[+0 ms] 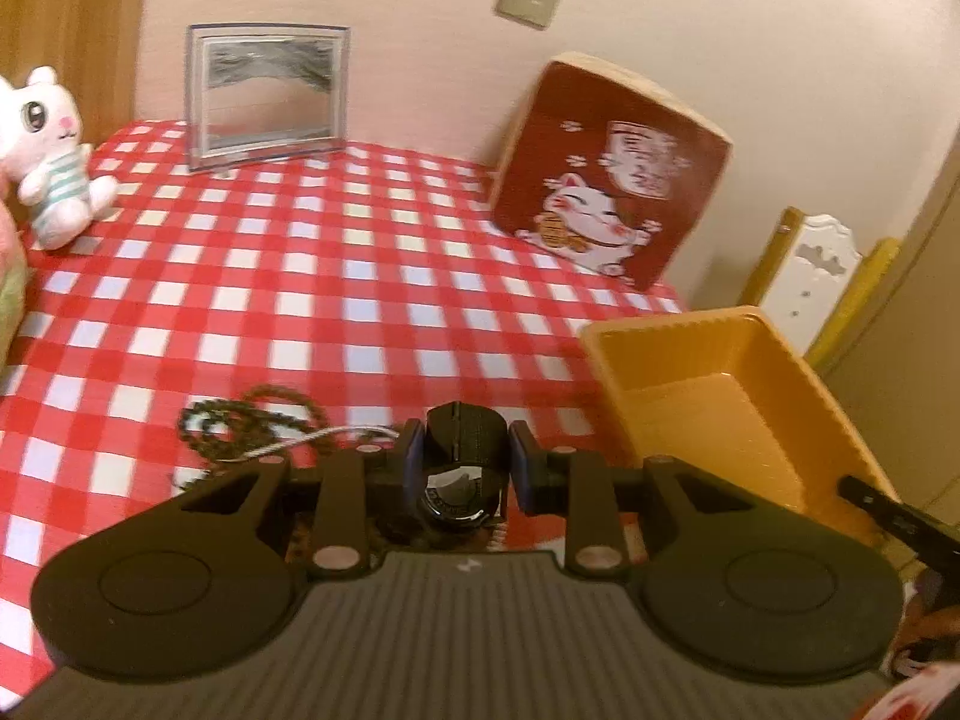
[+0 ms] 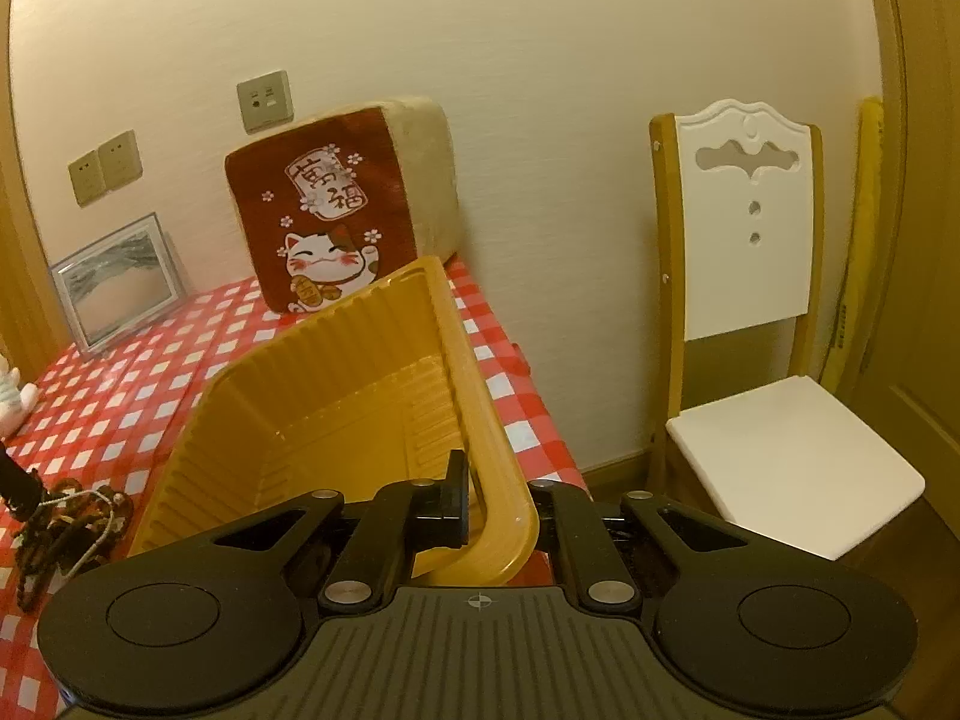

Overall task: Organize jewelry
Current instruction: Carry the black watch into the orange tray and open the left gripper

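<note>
Red-and-white checked tablecloth (image 1: 312, 276) under everything. Seen from the right wrist alone: a white chair (image 2: 756, 300) beside the table. Yellow plastic bin (image 2: 336, 396) tipped up near the table's right edge, its near rim pinched in the fully closed right gripper (image 2: 498, 516). From the left wrist: left gripper (image 1: 462, 468), angled downward, clamped on a black wristwatch (image 1: 459, 480); dark bead necklace (image 1: 252, 426) heaped just beyond.

"萬福" on cat cushion (image 2: 336, 204)
</note>
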The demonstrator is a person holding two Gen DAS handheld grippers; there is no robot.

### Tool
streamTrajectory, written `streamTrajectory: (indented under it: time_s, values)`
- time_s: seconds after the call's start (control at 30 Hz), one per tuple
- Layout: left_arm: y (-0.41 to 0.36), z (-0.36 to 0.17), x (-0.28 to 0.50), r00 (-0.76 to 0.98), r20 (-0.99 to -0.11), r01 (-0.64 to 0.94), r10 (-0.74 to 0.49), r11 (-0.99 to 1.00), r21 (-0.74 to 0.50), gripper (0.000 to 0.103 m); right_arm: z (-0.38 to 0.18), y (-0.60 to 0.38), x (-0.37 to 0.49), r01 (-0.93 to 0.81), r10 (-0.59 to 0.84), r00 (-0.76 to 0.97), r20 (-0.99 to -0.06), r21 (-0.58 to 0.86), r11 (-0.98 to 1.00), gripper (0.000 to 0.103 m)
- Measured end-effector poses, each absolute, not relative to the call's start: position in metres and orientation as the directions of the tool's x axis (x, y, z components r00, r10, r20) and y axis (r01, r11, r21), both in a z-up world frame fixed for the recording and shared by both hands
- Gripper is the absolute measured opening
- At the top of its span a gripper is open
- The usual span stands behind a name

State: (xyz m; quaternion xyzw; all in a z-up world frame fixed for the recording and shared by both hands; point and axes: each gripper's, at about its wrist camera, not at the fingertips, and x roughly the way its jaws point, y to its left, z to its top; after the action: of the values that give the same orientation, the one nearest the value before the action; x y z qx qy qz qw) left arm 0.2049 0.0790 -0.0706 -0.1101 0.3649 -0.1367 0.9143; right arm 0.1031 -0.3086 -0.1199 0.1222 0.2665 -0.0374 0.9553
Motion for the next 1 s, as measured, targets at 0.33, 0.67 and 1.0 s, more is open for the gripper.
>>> streamTrajectory:
  time_s: [0.33, 0.67, 1.0]
  values:
    - [0.026, -0.058, 0.192, 0.643, -0.610, 0.301, -0.463, 0.885, -0.354, 0.026, -0.117, -0.306, 0.102, 0.129, 0.000, 0.855, -0.519, 0.212, 0.969, 0.007]
    - [-0.035, -0.061, 0.183, 0.552, -0.596, 0.425, -0.583, 0.812, -0.401, 0.026, -0.116, -0.303, 0.099, 0.124, 0.006, 0.854, -0.520, 0.214, 0.969, 0.006]
    - [-0.090, -0.094, 0.186, 0.433, -0.644, 0.465, -0.631, 0.768, -0.440, 0.026, -0.117, -0.303, 0.099, 0.123, 0.009, 0.852, -0.524, 0.216, 0.969, 0.006]
